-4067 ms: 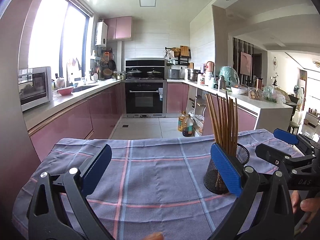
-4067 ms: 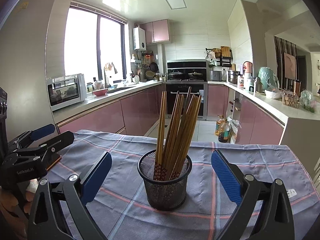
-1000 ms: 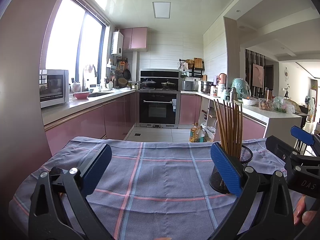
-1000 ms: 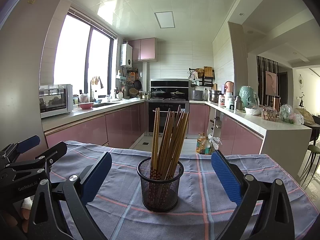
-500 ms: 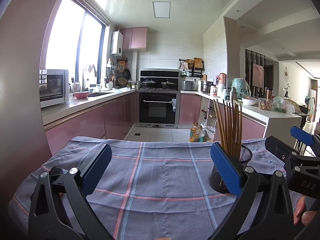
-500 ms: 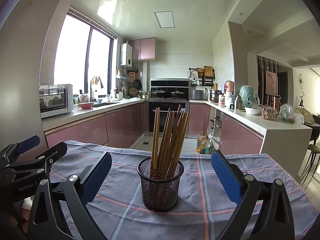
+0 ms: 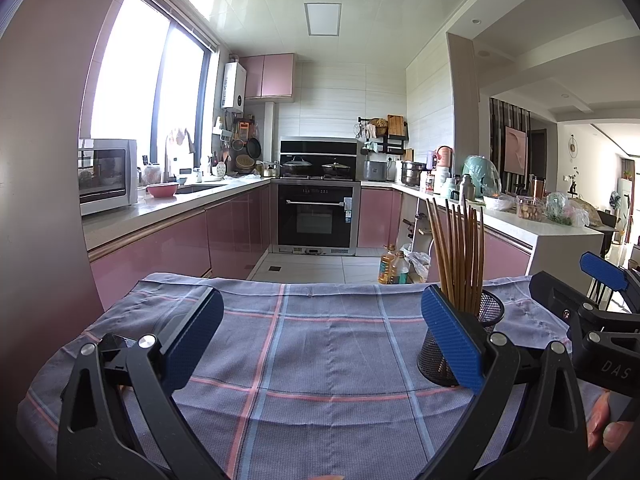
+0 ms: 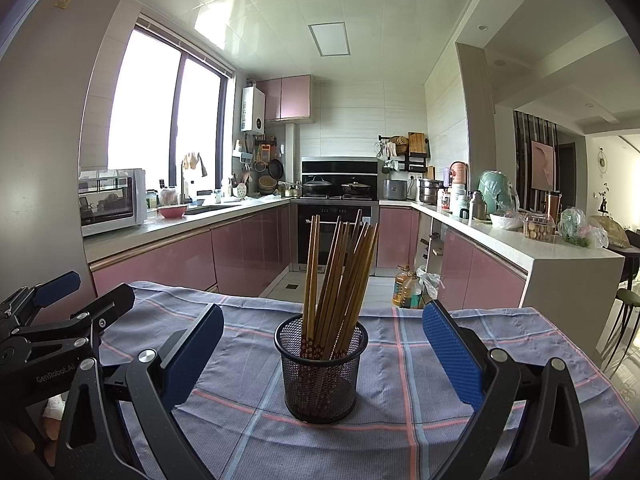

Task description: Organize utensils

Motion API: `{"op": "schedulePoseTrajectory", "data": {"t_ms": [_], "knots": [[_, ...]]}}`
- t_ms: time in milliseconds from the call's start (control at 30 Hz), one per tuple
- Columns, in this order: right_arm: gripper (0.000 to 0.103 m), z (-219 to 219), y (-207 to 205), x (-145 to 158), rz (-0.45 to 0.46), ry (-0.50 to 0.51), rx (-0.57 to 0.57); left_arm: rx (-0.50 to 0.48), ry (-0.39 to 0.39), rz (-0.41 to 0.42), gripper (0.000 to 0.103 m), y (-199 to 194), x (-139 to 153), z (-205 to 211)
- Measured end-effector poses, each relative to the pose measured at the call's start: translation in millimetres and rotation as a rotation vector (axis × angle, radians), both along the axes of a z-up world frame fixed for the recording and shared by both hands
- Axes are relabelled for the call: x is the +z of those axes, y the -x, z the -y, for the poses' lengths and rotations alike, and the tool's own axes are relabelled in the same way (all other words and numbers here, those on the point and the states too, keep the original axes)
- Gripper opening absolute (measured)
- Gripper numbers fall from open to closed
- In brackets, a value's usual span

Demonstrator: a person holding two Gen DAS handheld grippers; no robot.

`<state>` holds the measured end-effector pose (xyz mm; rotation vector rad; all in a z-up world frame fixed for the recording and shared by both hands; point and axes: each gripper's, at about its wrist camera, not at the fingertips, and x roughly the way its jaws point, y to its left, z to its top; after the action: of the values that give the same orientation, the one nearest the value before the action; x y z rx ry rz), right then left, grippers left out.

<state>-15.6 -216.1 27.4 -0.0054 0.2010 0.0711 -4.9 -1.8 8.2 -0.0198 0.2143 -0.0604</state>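
On the table's checked cloth (image 8: 440,380), a mesh cup (image 8: 321,376) of chopsticks (image 8: 340,272) stands upright (toward the right edge). Right gripper (image 8: 322,356) faces it, left gripper (image 7: 320,340) beside; both jaws apart, empty.

Desk (image 8: 520,340) is fully covered by a grey-blue checked cloth (image 7: 320,352) with pink and light-blue stripes; no bare desk surface visible, cloth drapes over the far edge and both sides. Slight wrinkles at the far right corner. Only item standing directly on the cloth: a black wire-mesh cup (image 8: 320,376), upright, roughly mid-desk in the right wrist view, off to the right in the left wrist view. It holds a bundle of wooden chopsticks (image 8: 340,272), tips up, fanned and leaning on the rim.
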Motion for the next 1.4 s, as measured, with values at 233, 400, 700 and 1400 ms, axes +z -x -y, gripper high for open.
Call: {"op": "schedulePoseTrajectory", "data": {"t_ms": [233, 400, 700, 1400], "knots": [[0.096, -0.1, -0.6, 0.0, 0.002, -0.001, 0.001, -0.001, 0.0, 0.0, 0.097, 0.0, -0.2, 0.0], [0.096, 0.7, -0.7, 0.1, 0.0, -0.003, 0.003, 0.0, 0.0, -0.001, 0.097, -0.1, 0.4, -0.5], [0.096, 0.4, -0.8, 0.0, 0.0, -0.003, 0.003, 0.0, 0.001, -0.001, 0.097, 0.4, 0.4, 0.5], [0.096, 0.6, -1.6, 0.1, -0.004, -0.004, -0.001, -0.001, 0.001, -0.005, 0.097, 1.1, -0.1, 2.6]]}}
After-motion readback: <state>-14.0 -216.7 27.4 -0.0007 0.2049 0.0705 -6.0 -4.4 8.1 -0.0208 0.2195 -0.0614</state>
